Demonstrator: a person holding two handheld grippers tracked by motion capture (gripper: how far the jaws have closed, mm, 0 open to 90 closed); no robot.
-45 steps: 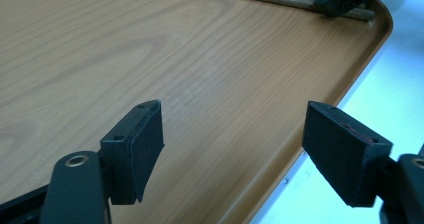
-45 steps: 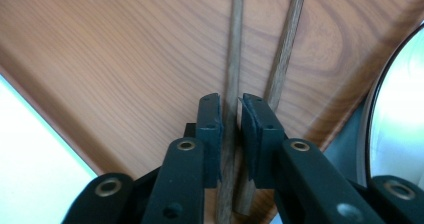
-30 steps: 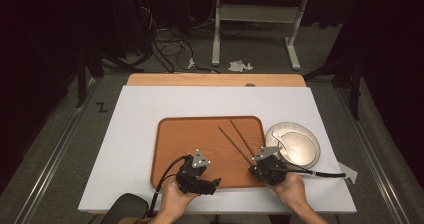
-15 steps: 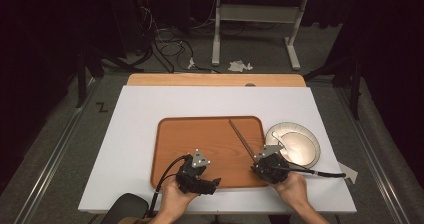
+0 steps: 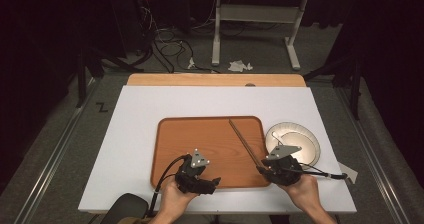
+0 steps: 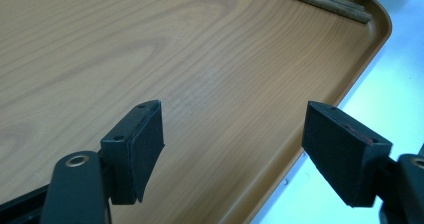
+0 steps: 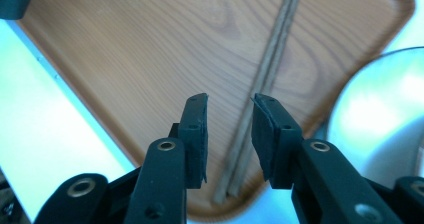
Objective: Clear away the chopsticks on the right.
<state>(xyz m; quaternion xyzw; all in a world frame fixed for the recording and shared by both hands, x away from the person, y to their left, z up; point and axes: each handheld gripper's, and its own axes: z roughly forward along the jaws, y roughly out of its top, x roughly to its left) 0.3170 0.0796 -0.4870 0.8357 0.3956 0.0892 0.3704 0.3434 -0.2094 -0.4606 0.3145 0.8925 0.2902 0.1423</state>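
1. A white table top [image 5: 150,134] fills the middle of the high view, with a light wooden strip [image 5: 215,80] along its far edge. Beyond it, on the grey floor, are a white desk frame [image 5: 255,19], loose cables [image 5: 170,49] and scraps of crumpled paper [image 5: 240,64].
2. A brown wooden tray [image 5: 200,134] lies on the table's near half, its grain plain in both gripper views.
3. A round white plate [image 5: 300,136] sits on the table just beside the tray's right edge.
4. A pair of dark chopsticks [image 5: 245,143] lies side by side on the tray's right part, running diagonally from its far edge toward its near right corner.
5. The left gripper [image 6: 235,134] hovers over the tray's near edge, its jaws spread wide with nothing between them.
6. The right gripper [image 7: 229,131] is at the near right corner of the tray, above the near ends of the chopsticks. Its jaws stand a narrow gap apart and clasp nothing; the chopsticks lie below that gap.
7. A small white paper scrap [image 5: 349,173] lies on the table right of the right hand [image 5: 305,191].
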